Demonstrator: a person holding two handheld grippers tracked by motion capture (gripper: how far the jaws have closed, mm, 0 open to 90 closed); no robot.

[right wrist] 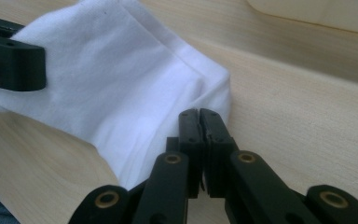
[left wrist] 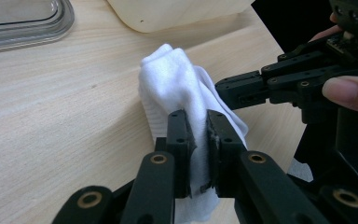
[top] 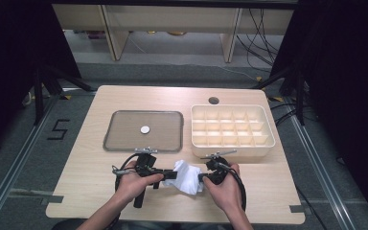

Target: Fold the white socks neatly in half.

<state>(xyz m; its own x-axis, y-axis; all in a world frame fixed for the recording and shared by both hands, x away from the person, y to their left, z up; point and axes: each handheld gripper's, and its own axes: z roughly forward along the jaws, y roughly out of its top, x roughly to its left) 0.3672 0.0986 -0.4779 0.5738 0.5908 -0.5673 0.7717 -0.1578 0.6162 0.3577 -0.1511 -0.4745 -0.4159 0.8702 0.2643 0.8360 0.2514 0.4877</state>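
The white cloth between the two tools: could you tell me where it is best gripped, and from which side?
Grip the white cloth at its two opposite edges, where the fabric bunches thin enough to pinch. The left tool comes in from the left end and the right tool from the right, each shut on a fold.

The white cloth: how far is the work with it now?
Done: both tools have pinched the white cloth, the left tool on one fold, the right tool on another edge. In hand: it is bunched between them near the table's front edge. Left: the compartment box holds nothing.
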